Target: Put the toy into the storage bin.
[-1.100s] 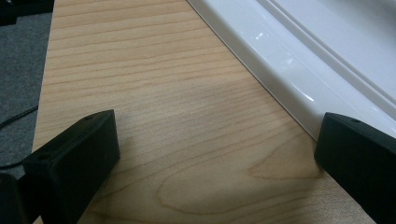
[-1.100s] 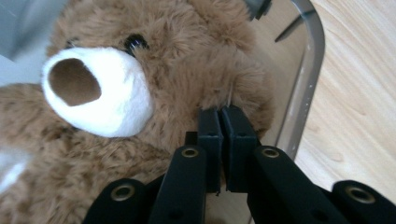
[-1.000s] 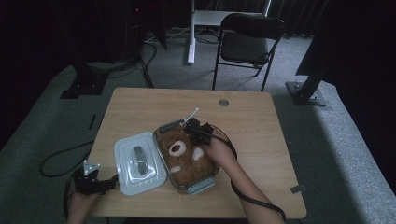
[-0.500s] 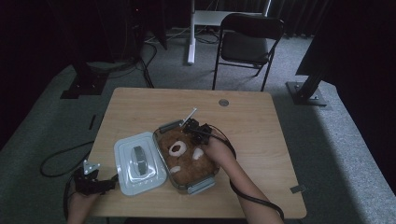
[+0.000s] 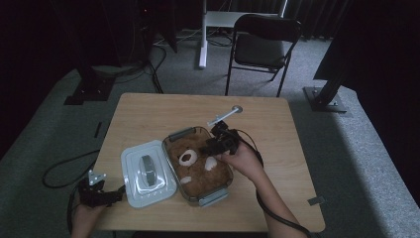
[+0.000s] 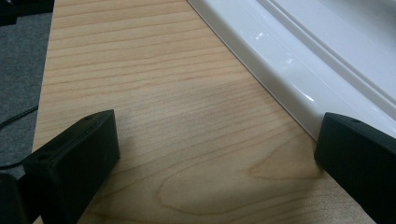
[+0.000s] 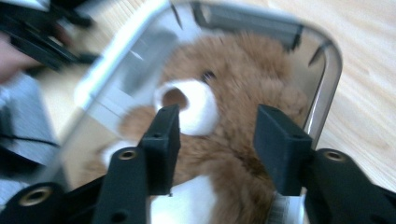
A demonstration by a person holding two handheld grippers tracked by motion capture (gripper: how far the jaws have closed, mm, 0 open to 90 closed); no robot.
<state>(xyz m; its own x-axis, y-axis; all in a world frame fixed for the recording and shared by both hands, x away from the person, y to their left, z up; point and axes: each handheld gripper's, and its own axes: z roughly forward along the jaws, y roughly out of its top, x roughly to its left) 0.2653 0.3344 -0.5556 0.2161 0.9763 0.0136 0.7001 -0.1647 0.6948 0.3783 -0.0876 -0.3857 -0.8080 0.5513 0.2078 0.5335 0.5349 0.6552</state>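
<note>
The right gripper (image 7: 215, 144) has just been opening, jaws spread with nothing between them, above the teddy bear (image 5: 195, 166) lying in the clear container (image 5: 225, 184). Next I'd fetch the lid (image 5: 146, 171) (beside the container, left gripper (image 5: 101, 194) parked open nearby) and seat it squarely.

No readable writing in any of the three views.

The white plastic lid (image 5: 146, 173), the clear glass container (image 5: 174, 137) with the brown plush teddy bear (image 5: 198, 166) inside it, the light wooden table (image 5: 148, 114) and the black folding chair (image 5: 262, 47) carry no letters, numbers, brand marks or signs that can be made out; the right gripper view is blurred, and the high view is too dim and distant for fine print.
</note>
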